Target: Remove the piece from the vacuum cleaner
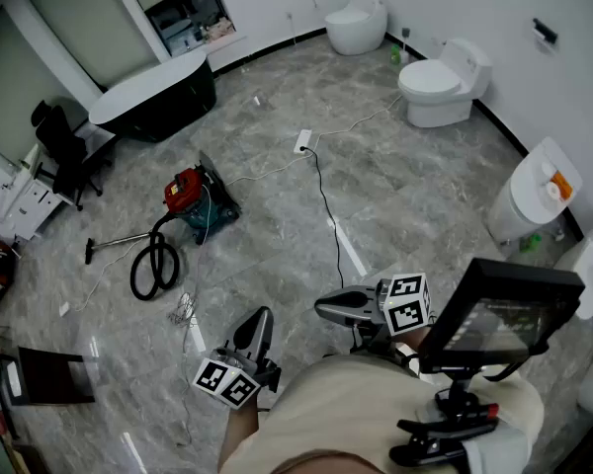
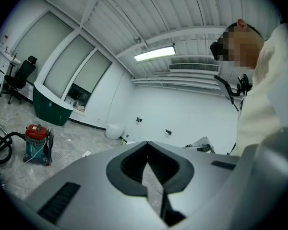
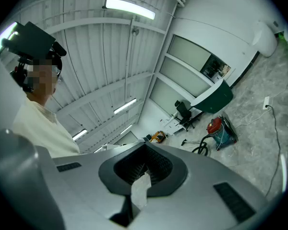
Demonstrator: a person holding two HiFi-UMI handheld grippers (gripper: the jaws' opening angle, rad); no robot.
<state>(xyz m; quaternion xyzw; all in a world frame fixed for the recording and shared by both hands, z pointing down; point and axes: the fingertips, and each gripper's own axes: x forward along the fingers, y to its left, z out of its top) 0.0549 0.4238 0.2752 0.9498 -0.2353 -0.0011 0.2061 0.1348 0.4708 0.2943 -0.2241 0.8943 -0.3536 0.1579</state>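
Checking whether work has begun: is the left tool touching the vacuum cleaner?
Apart. The head view shows the left tool by the person's body, a stretch of floor away from the vacuum cleaner.

Bright, even; ceiling strip lights (image 2: 154, 54); glare streaks on floor (image 1: 415, 196); fisheye corners black.

Glossy marbled stone floor (image 1: 405, 196); vacuum cleaner (image 1: 191, 196) topped in shiny red plastic.
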